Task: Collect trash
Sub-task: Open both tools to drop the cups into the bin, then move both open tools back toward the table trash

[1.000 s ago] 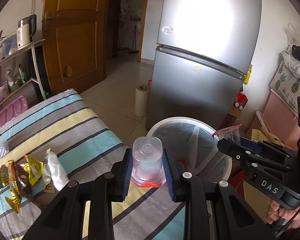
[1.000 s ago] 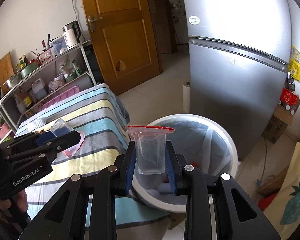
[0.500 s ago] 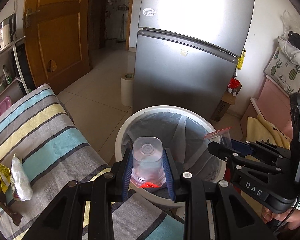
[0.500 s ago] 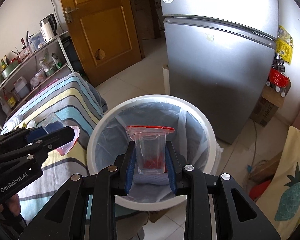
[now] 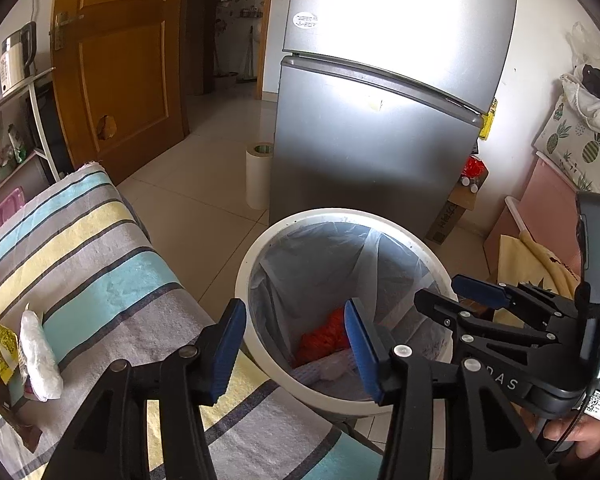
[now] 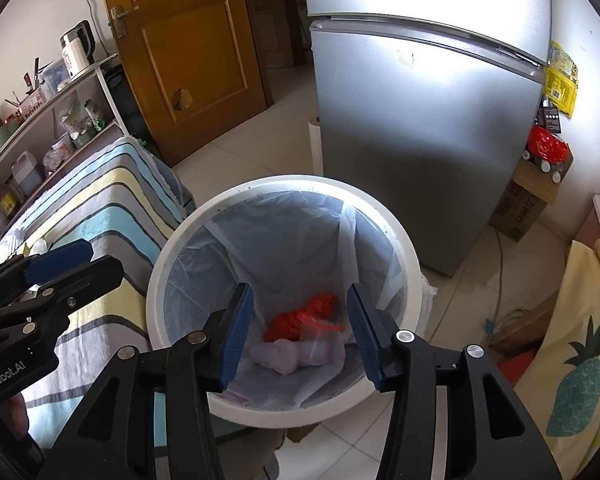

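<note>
Both fisheye views look forward and steeply down along their own fingers, close above the white bin (image 5: pixel 256 256) (image 6: pixel 404 256). The left wrist view sits over the striped surface (image 5: pixel 100 264); both share the bin, fridge (image 6: pixel 420 120) and door.

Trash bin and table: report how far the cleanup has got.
Done: the bin holds red trash and clear plastic at its bottom. In hand: nothing; the left gripper and right gripper are opening with nothing between their jaws, above the bin. Left: wrappers and a white packet lie on the striped table.
</note>
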`<state>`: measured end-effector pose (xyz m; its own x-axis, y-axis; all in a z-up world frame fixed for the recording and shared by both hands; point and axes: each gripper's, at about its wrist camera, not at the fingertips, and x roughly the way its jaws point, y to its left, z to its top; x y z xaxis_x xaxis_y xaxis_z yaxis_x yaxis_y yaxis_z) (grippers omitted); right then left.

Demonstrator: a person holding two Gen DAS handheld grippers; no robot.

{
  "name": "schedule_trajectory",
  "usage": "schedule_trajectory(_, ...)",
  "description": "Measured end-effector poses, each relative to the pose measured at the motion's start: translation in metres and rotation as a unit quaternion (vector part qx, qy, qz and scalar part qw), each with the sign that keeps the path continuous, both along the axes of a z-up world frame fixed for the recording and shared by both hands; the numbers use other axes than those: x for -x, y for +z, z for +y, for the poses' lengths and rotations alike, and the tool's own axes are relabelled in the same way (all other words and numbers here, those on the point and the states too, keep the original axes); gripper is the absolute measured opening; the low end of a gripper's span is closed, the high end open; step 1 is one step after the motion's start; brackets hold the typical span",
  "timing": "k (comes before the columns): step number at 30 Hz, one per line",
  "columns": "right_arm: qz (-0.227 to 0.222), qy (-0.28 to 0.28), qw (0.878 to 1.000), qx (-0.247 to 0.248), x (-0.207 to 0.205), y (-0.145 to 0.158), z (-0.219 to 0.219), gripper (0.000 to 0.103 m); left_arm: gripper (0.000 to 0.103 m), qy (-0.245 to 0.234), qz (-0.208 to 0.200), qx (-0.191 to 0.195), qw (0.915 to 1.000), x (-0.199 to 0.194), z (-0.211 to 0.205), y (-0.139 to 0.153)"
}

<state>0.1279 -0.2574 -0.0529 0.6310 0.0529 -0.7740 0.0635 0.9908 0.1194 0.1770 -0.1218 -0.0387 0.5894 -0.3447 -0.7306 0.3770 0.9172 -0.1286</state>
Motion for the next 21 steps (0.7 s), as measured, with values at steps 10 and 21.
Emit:
schedule_trajectory(10,-0.012,0.005,1.0,0.001,0.007,0.008,0.012,0.051,0.051,0.021,-0.003,0.011,0.9997,0.009,0.021,0.007)
schedule_trajectory(21,-0.038,0.022,0.999,0.001,0.017,0.025,0.039,0.051,0.051,0.065,-0.03,0.008,0.9974,0.028,0.06,0.025)
